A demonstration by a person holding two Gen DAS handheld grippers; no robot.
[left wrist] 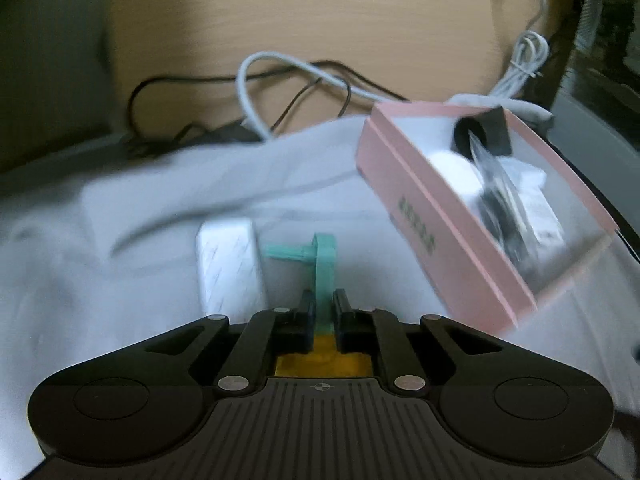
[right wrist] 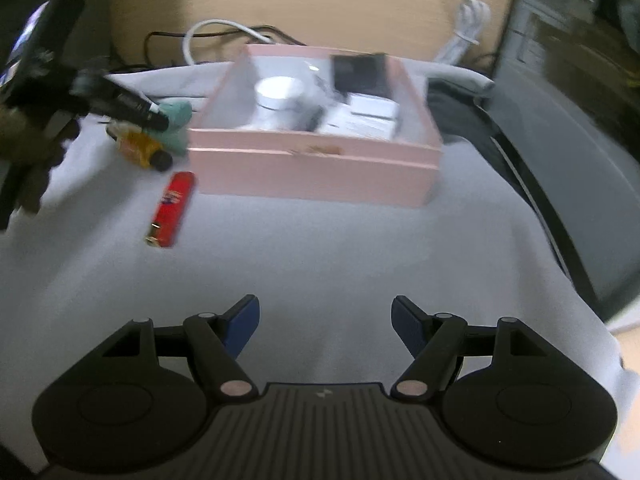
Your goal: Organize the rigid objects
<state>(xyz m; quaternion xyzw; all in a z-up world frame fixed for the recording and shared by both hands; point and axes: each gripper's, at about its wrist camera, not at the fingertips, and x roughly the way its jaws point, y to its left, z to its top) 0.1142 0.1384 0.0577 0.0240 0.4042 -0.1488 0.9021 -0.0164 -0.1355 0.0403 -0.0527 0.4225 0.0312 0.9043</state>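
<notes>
Two of my left gripper's (left wrist: 323, 308) jaws pinch a thin green plastic piece (left wrist: 322, 268), my right gripper (right wrist: 325, 320) is spread wide, and it might slip out sideways.

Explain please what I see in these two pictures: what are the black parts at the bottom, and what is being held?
Each picture comes from a camera mounted on a hand-held gripper, looking forward along its two fingers; a person carries one in each hand. In the left wrist view, the left gripper is shut on a thin teal plastic piece. In the right wrist view, the right gripper is open and empty. A white cloth covers the surface. On it stand a pink box with small items inside, a red lighter and a small amber bottle. Cables lie behind.
</notes>
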